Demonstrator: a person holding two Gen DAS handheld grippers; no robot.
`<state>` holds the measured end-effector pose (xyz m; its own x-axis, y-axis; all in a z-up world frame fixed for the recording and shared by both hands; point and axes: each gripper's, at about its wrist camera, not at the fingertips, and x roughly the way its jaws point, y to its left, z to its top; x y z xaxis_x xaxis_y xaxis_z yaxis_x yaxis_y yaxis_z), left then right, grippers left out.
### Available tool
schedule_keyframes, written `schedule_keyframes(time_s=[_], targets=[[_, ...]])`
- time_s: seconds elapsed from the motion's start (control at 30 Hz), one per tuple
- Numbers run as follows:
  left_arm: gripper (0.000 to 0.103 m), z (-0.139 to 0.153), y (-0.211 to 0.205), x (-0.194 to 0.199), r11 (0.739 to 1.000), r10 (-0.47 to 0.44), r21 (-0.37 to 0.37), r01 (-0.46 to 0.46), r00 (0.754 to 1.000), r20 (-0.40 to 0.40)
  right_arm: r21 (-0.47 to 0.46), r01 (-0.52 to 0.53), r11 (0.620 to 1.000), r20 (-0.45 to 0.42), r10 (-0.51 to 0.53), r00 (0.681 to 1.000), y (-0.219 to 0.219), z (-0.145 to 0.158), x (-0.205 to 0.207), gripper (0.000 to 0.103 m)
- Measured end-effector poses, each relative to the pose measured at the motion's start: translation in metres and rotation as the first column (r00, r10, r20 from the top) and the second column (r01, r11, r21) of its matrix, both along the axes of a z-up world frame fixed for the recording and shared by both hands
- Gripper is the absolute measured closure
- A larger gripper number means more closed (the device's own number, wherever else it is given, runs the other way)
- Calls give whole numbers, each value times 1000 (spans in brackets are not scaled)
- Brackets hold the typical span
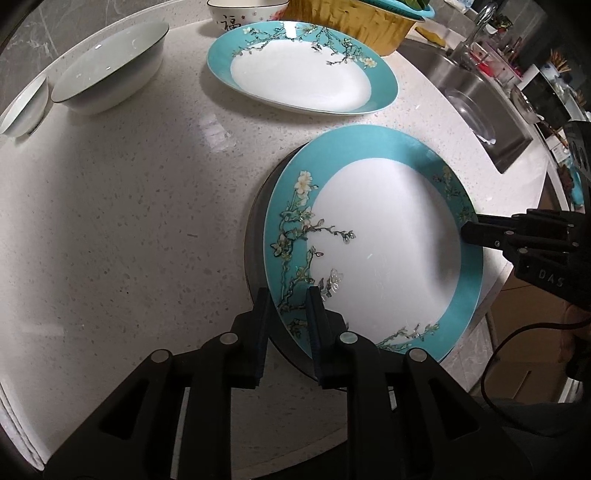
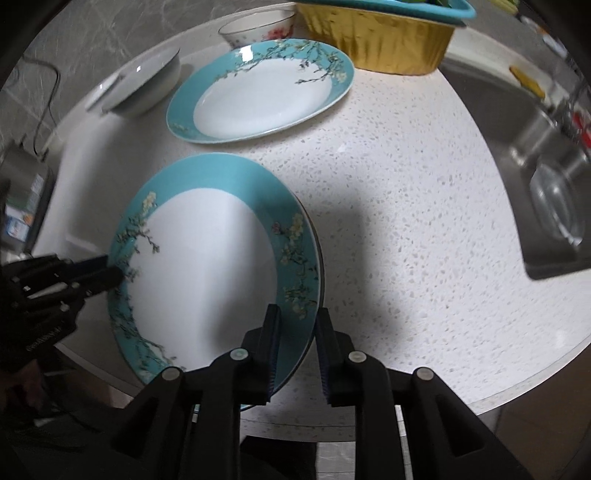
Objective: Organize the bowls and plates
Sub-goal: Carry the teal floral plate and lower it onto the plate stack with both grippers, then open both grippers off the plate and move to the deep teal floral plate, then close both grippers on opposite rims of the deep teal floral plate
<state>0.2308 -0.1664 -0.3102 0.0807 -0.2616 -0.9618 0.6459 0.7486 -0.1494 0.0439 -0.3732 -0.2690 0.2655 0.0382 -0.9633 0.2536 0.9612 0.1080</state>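
A teal-rimmed plate with blossom branches (image 1: 380,236) (image 2: 207,266) is held tilted over the counter by both grippers, with another plate's dark edge (image 1: 255,236) showing just behind it. My left gripper (image 1: 286,295) is shut on its near rim. My right gripper (image 2: 297,314) is shut on the opposite rim and shows in the left wrist view (image 1: 469,230). A second teal plate (image 1: 303,70) (image 2: 266,92) lies flat farther back. Two white bowls (image 1: 110,66) (image 2: 144,85) sit at the far left, with a floral bowl (image 1: 243,11) (image 2: 258,26) behind.
A gold foil container (image 1: 354,18) (image 2: 380,40) stands at the back. A steel sink (image 1: 480,107) (image 2: 554,192) with a clear dish lies to the right. The speckled white counter (image 1: 129,221) (image 2: 406,221) ends at a rounded front edge.
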Motion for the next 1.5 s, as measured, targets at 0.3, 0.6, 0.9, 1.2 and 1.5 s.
schedule_keyframes(time_s=[0.3,0.6,0.9,1.2,1.5], targets=[[86,-1,-2,-1,1000,20,-3,-20,1000,11,-95,-52,994,-34,49,998,6,-1,14,83],[68,0,4,2,996,77,-35,-77,997,-12,-44,-52,998,-13,51,999,0,-3,16,82],[52,28,15,13,977,187,-109,-184,982,11,0,-49,999,49,48,998,-18,6,11,65],[23,65,27,90,899,268,-345,-269,962,-51,498,62,865,444,-315,839,-119,79,-2,10],[23,31,-7,186,930,192,-299,-215,976,-104,507,86,858,361,-302,882,-157,62,54,24]])
